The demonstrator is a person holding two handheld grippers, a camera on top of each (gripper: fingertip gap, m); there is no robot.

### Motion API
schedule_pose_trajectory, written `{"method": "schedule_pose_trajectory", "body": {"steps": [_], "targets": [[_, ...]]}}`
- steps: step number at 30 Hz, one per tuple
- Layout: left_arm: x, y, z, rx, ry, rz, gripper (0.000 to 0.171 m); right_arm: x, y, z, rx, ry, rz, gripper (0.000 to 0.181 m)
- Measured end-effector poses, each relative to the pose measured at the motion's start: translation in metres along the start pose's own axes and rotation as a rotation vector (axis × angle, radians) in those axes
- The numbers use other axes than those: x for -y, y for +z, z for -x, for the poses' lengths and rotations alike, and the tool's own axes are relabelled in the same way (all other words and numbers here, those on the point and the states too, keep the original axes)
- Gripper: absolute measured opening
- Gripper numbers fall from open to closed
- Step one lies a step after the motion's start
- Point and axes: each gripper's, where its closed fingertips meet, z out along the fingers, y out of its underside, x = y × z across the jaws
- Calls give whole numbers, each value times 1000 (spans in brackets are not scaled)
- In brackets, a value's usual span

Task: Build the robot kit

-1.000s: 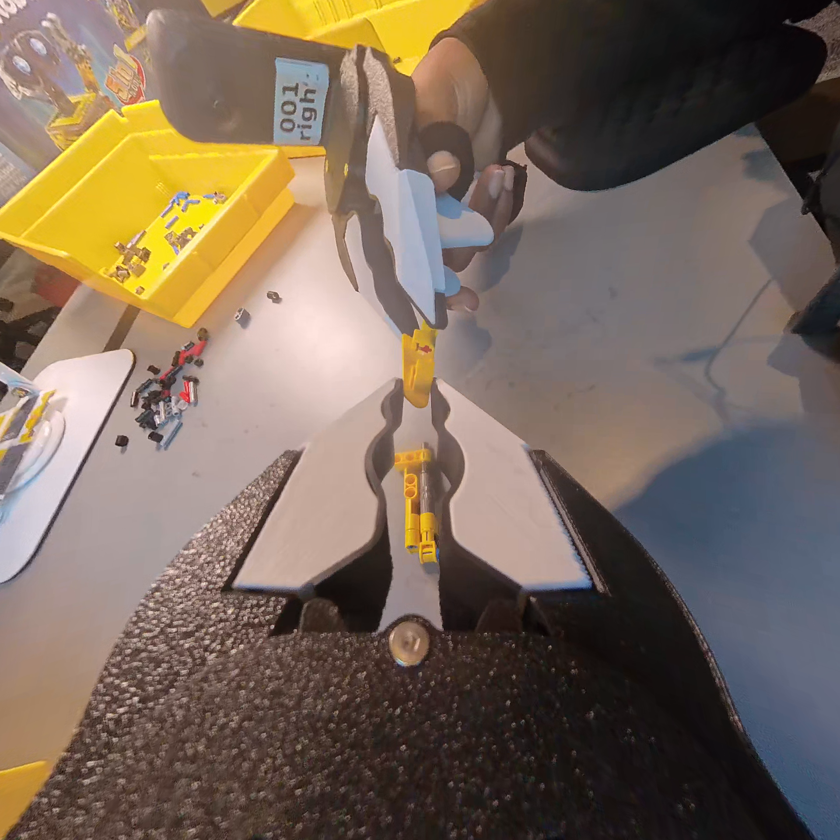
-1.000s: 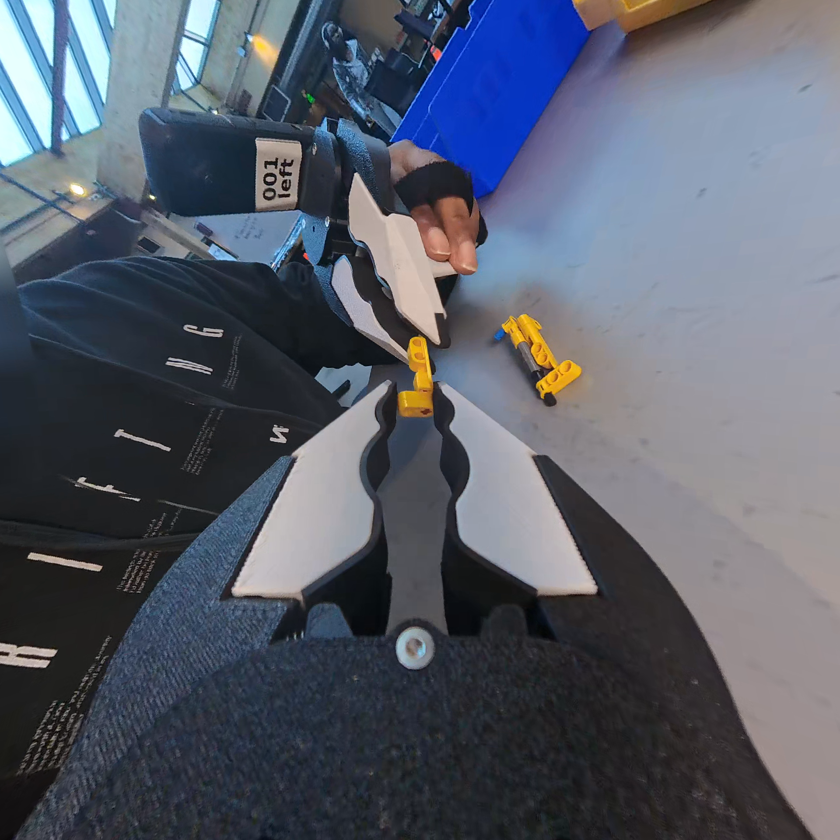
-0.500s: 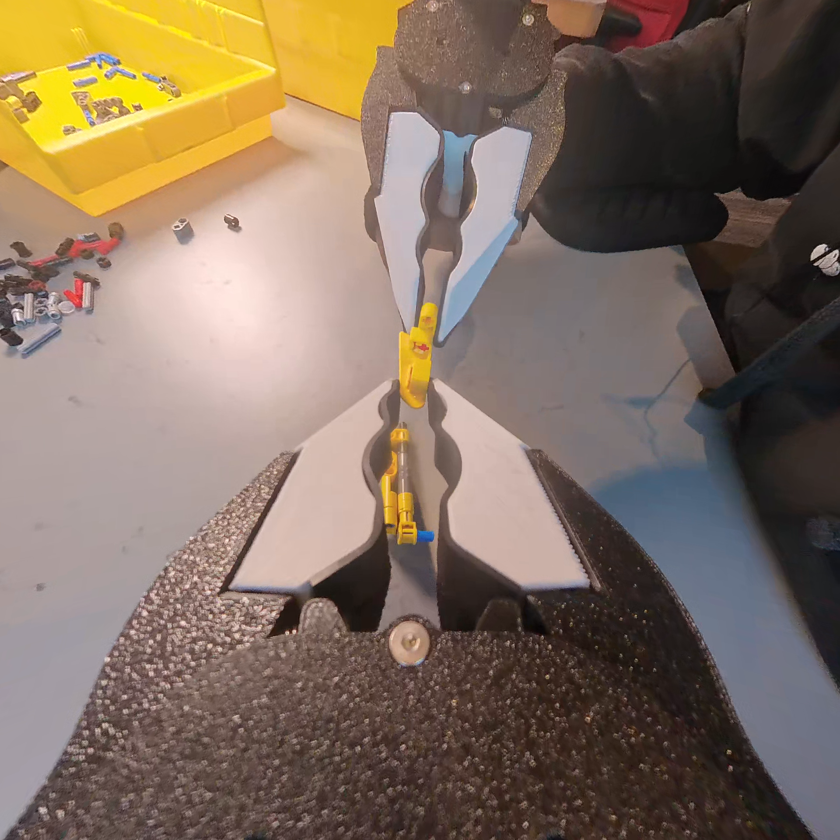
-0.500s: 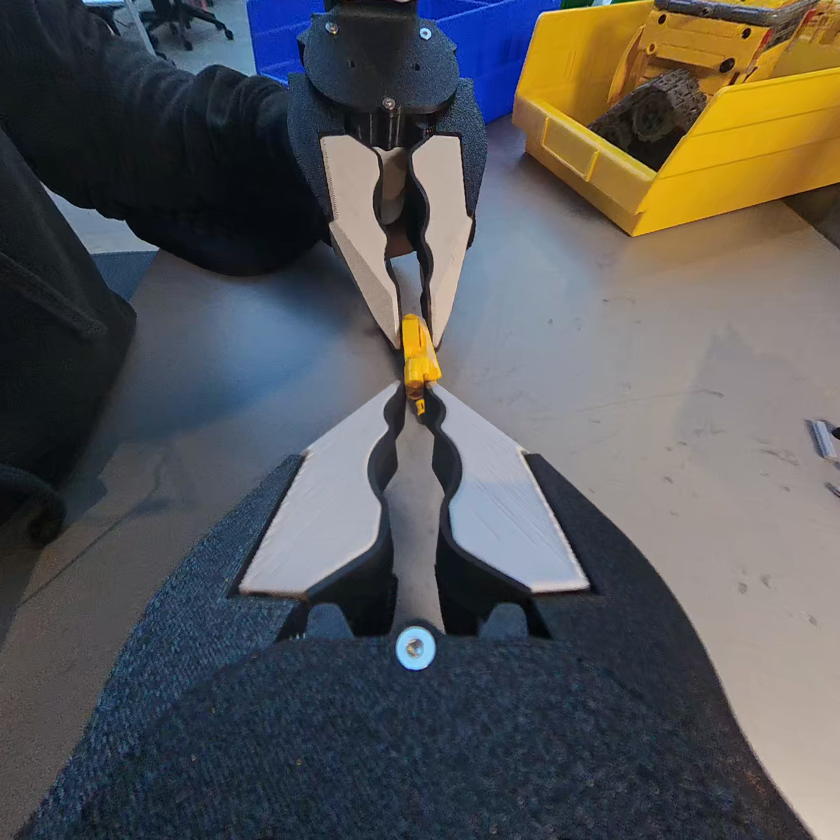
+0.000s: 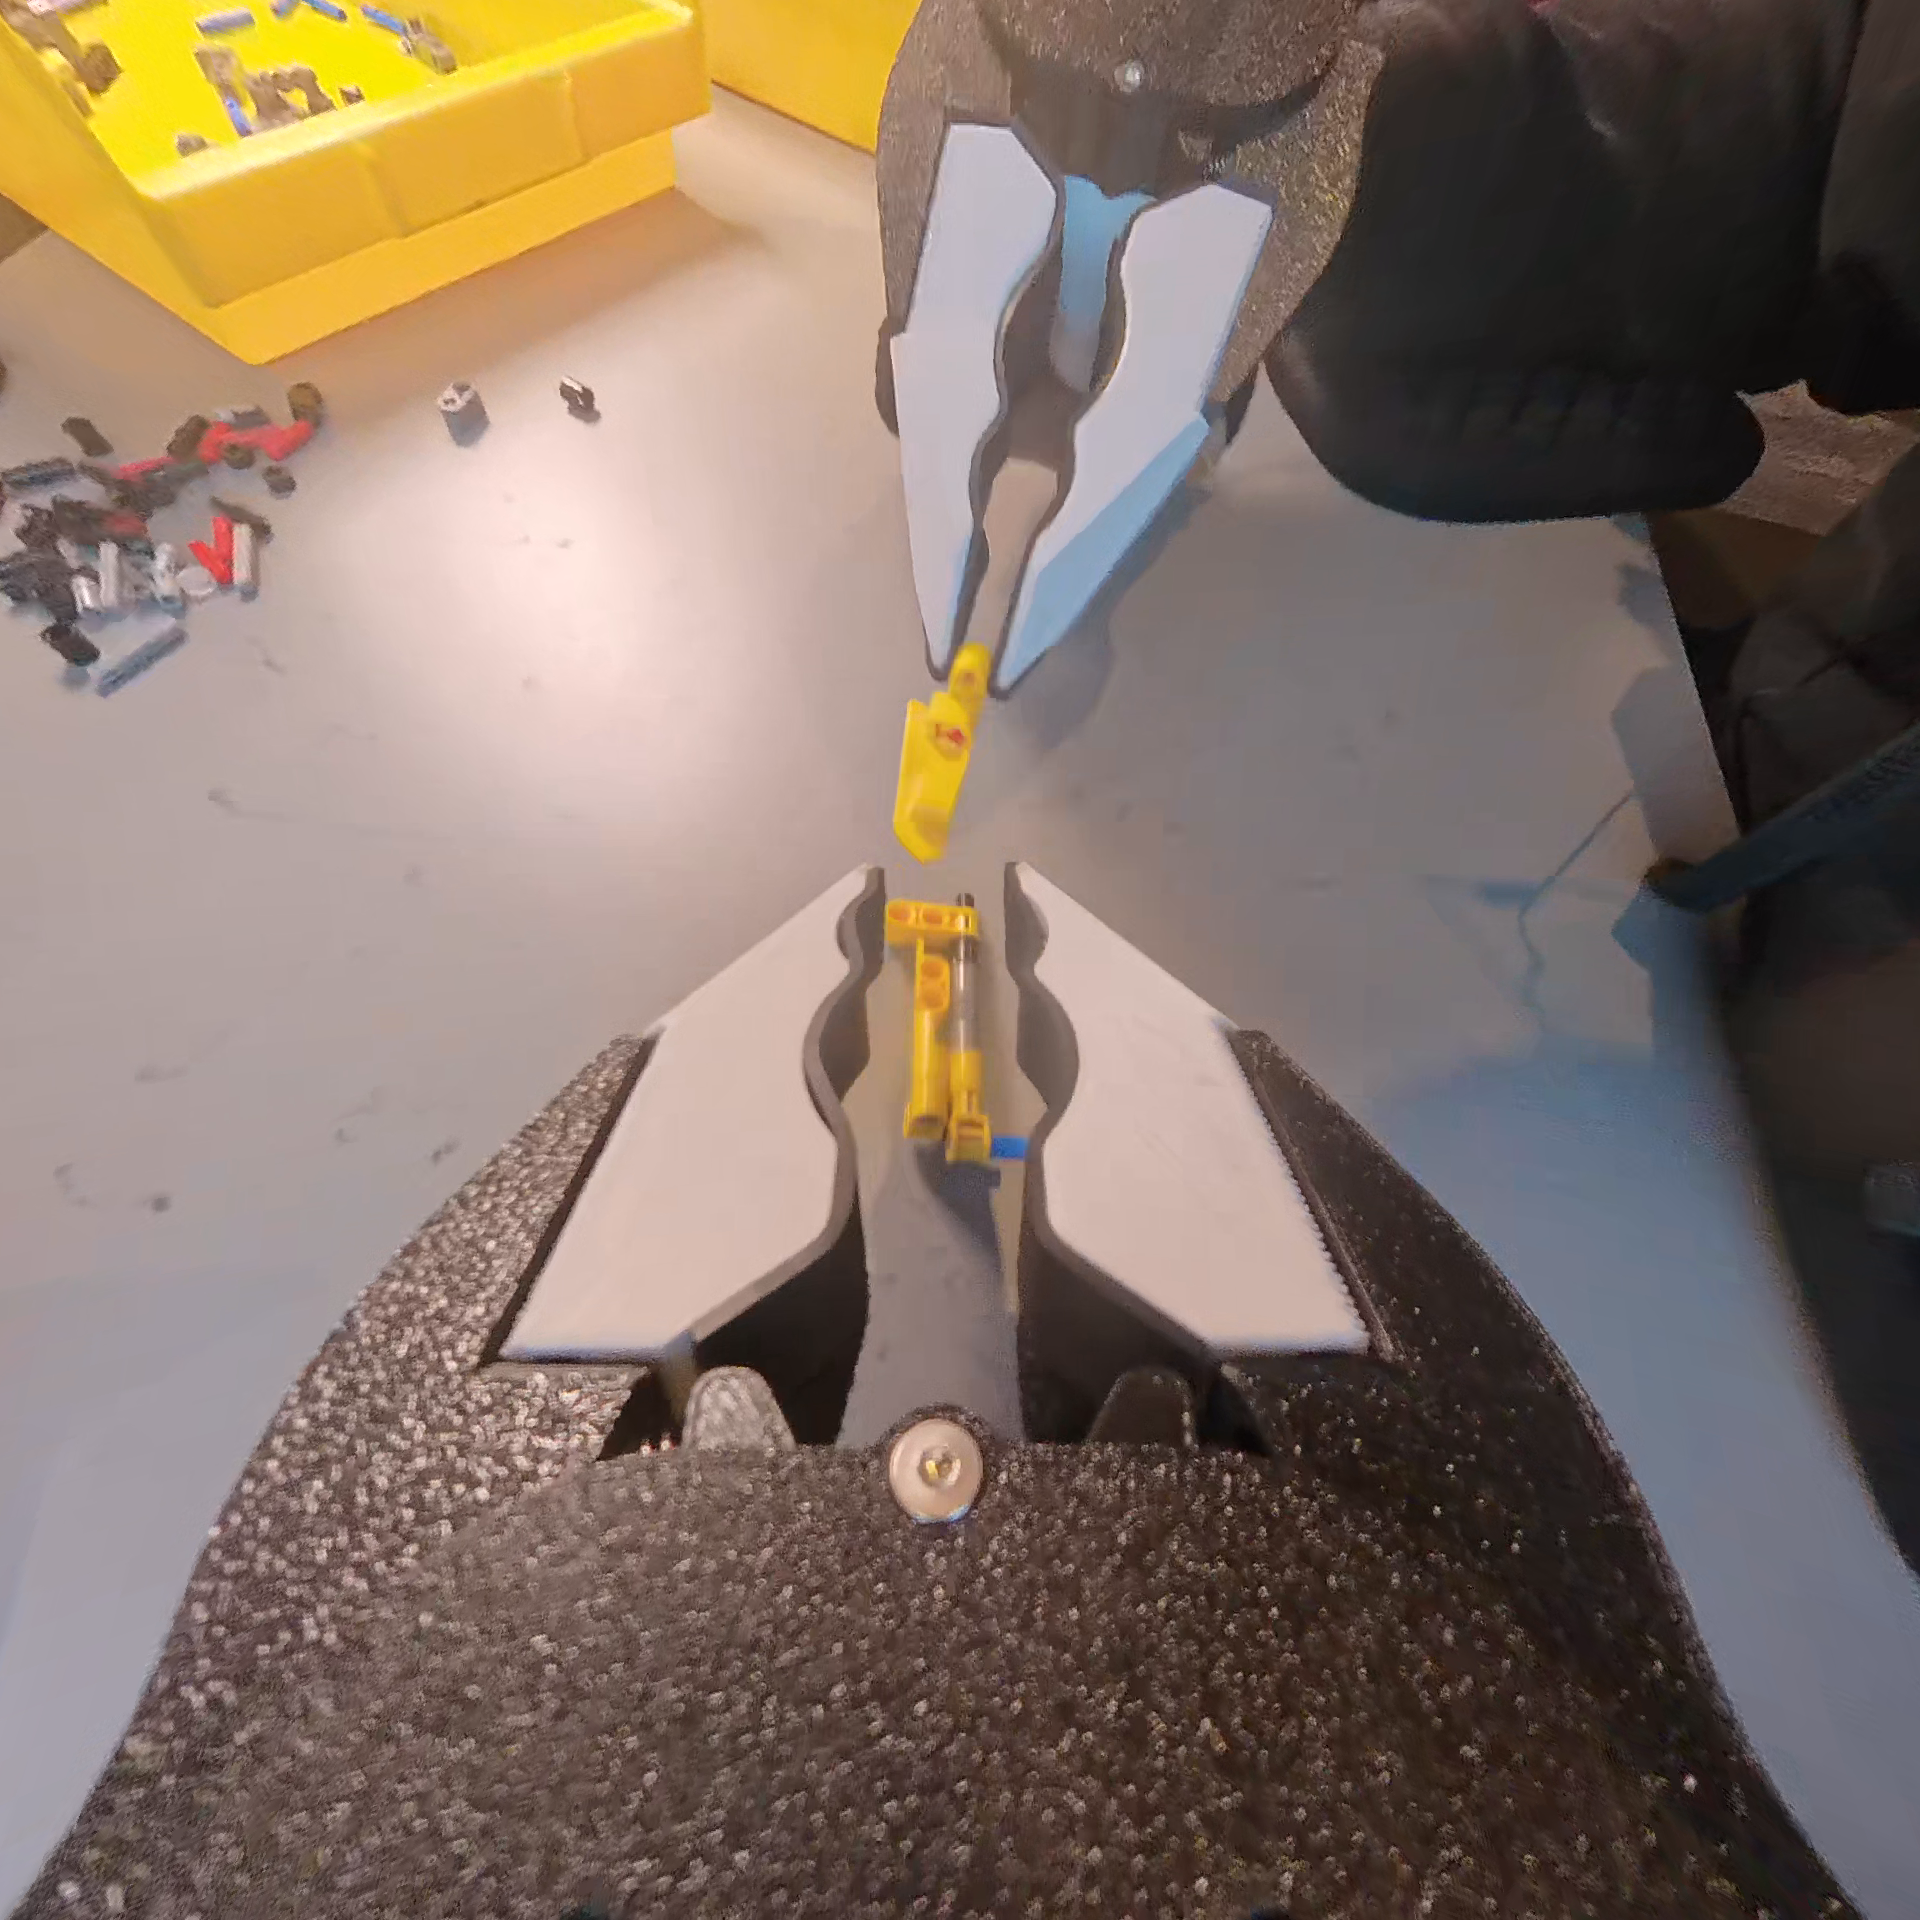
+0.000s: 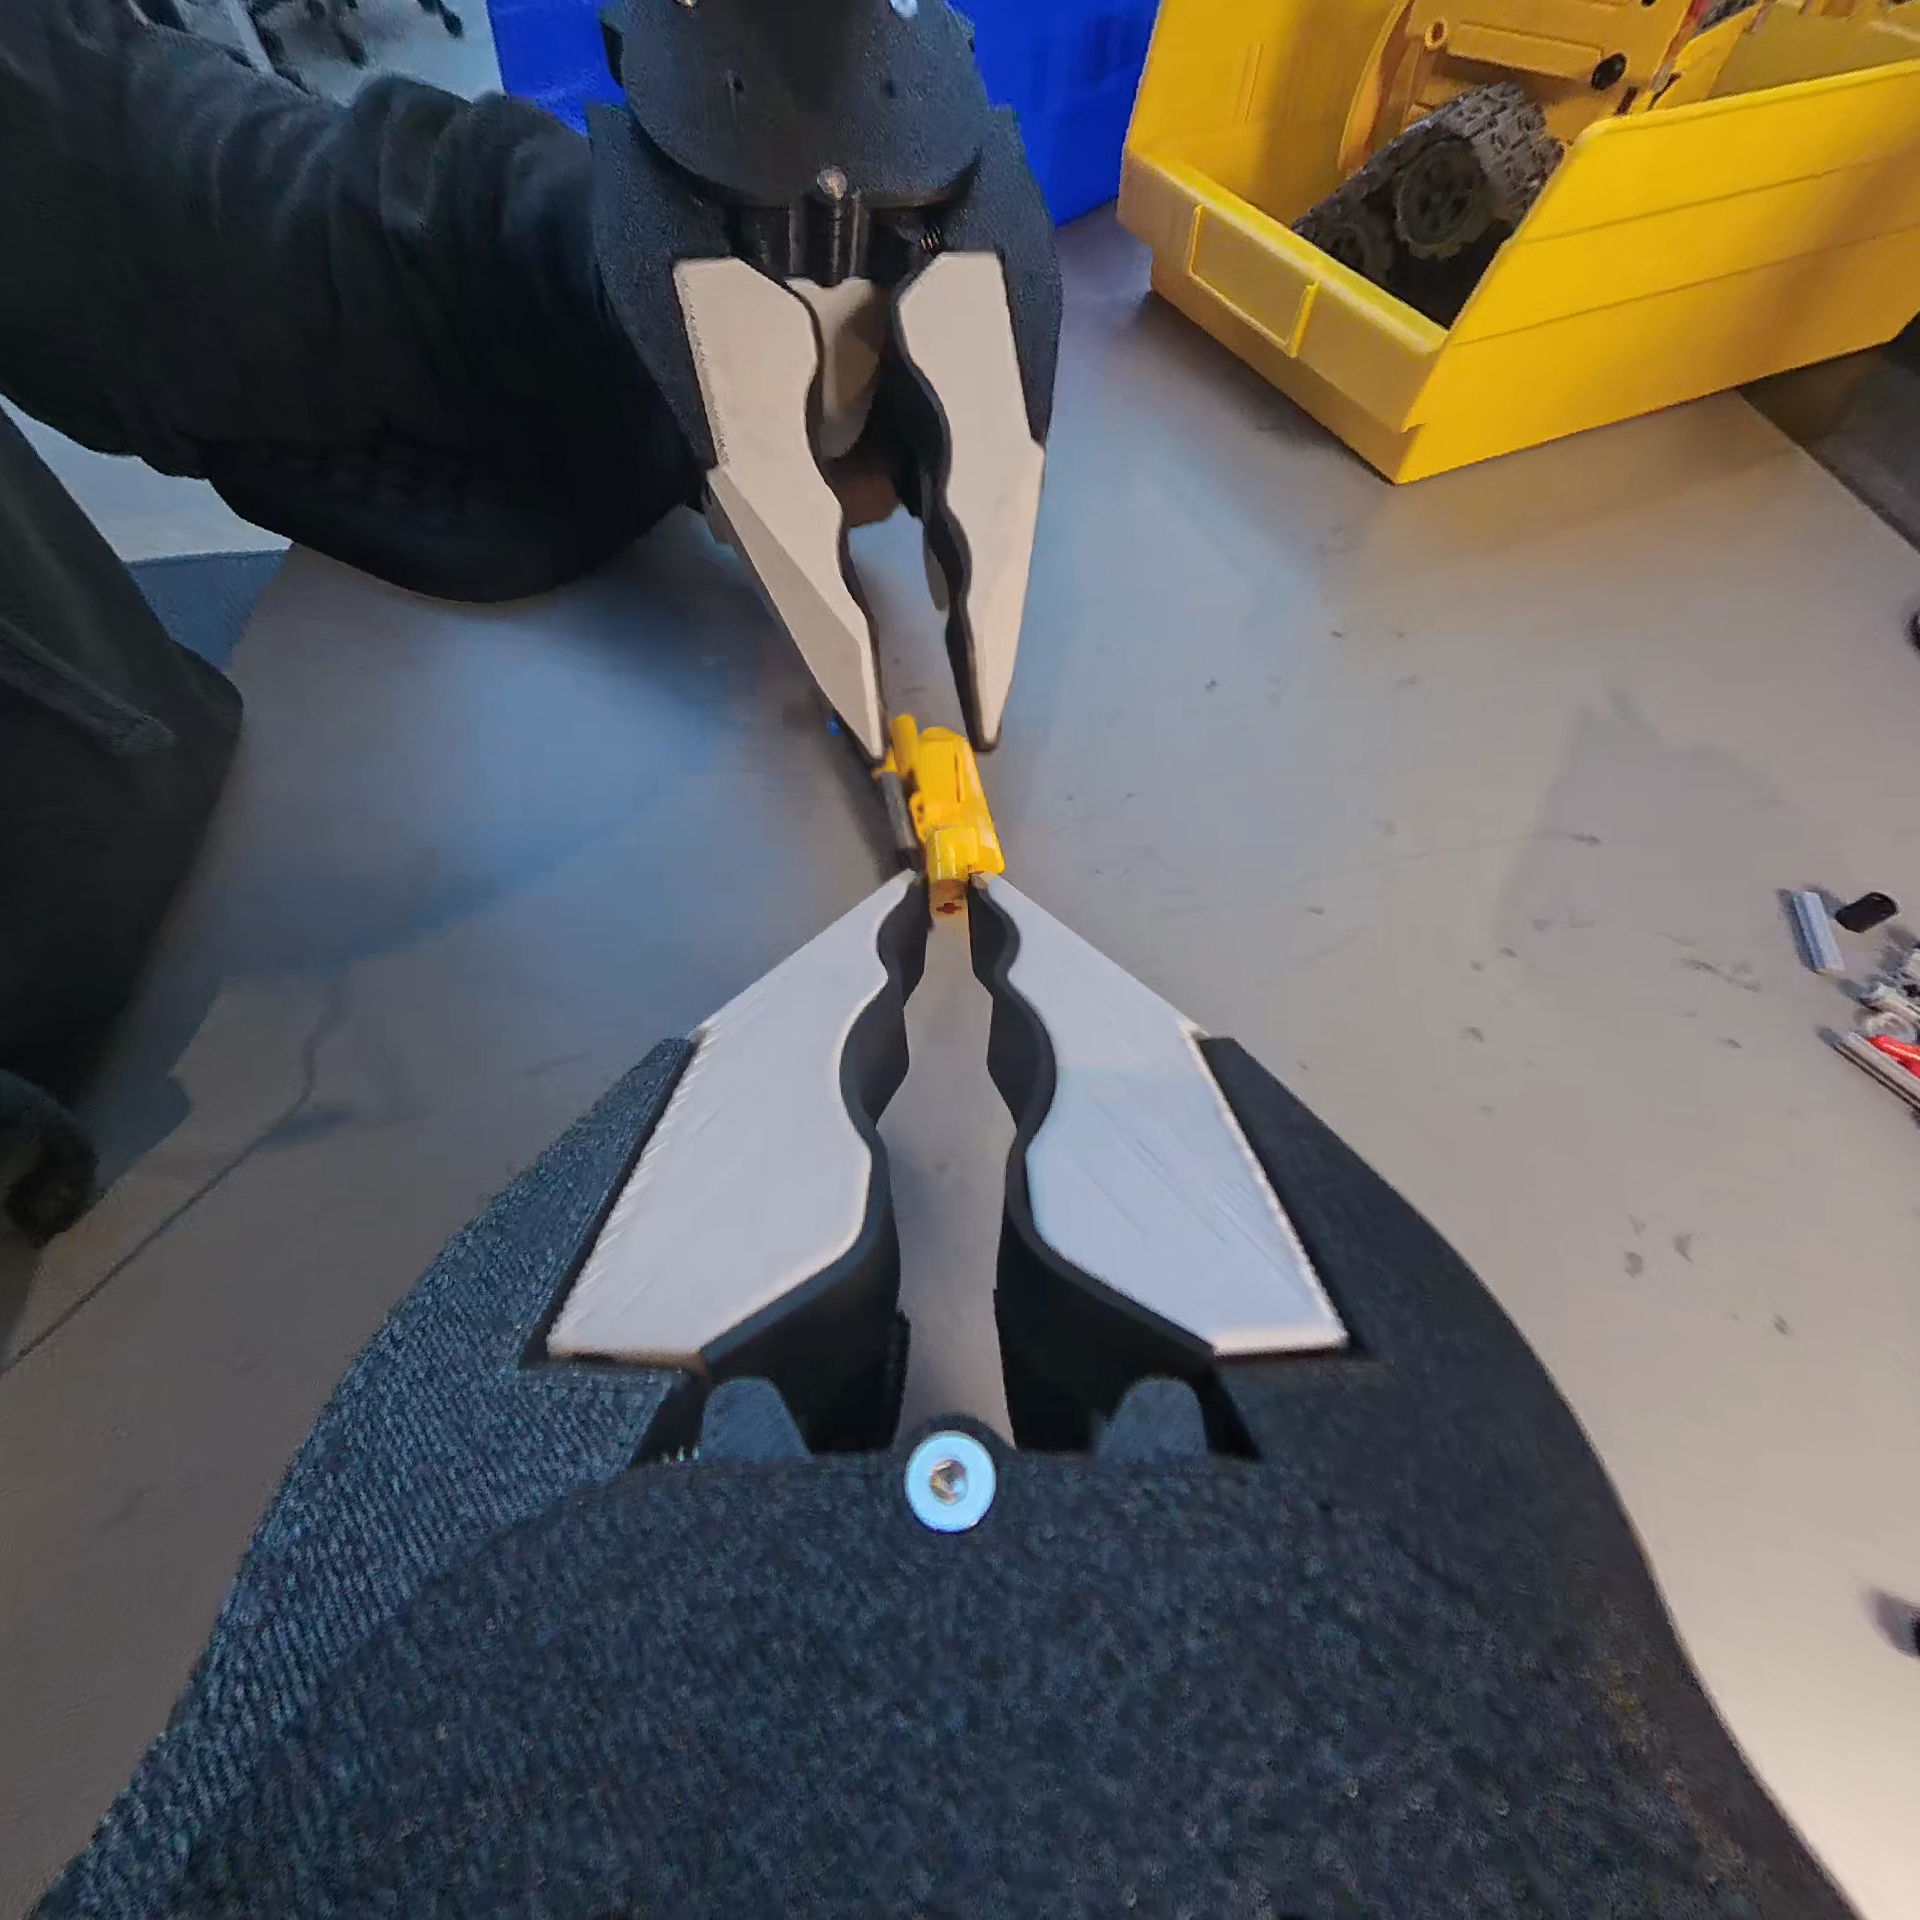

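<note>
Yellow curved brick piece [image 5: 935,769] with a small red mark sits at the centre of the left wrist view, pinched at its far end by the right tool [image 5: 982,675], whose pale fingers reach down from the top of the frame and press on it at their tips. In the right wrist view the same piece [image 6: 951,805] juts out from the narrow gap at the right tool's [image 6: 948,883] tips, just above centre.

The left tool [image 5: 943,883] fills the lower half of its own view with its fingers spread apart and nothing between the pads. Its tips stop just short of the held piece, not touching it. Seen through the gap between them, a small yellow assembly [image 5: 943,1029] with a grey rod and a blue end lies on the grey tabletop [image 5: 416,935]. In the right wrist view the left tool [image 6: 935,727] points down from the top centre, held in a black-gloved hand [image 6: 343,343], its tips close around the far end of the yellow piece.

At the upper left of the left wrist view stands a yellow bin [image 5: 416,197] with small parts inside, and below it a loose scatter of red, black and grey parts [image 5: 145,540] lies on the tabletop. At the upper right of the right wrist view another yellow bin [image 6: 1558,343] holds a yellow tracked vehicle model [image 6: 1455,177], and a blue bin [image 6: 1049,94] stands behind it.
</note>
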Motion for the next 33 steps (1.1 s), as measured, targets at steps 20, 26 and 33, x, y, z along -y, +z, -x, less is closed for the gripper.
{"method": "schedule_pose_trajectory", "body": {"steps": [20,26,33], "targets": [[-34,-7,-3,-10,52,179,15,-42,-4,-10,-51,-16,203,7],[-31,-2,-11,-66,11,152,15,-42,-1,-5,-47,-43,216,7],[-36,7,-16,-70,25,176,15,-41,2,3,-23,-63,218,7]]}}
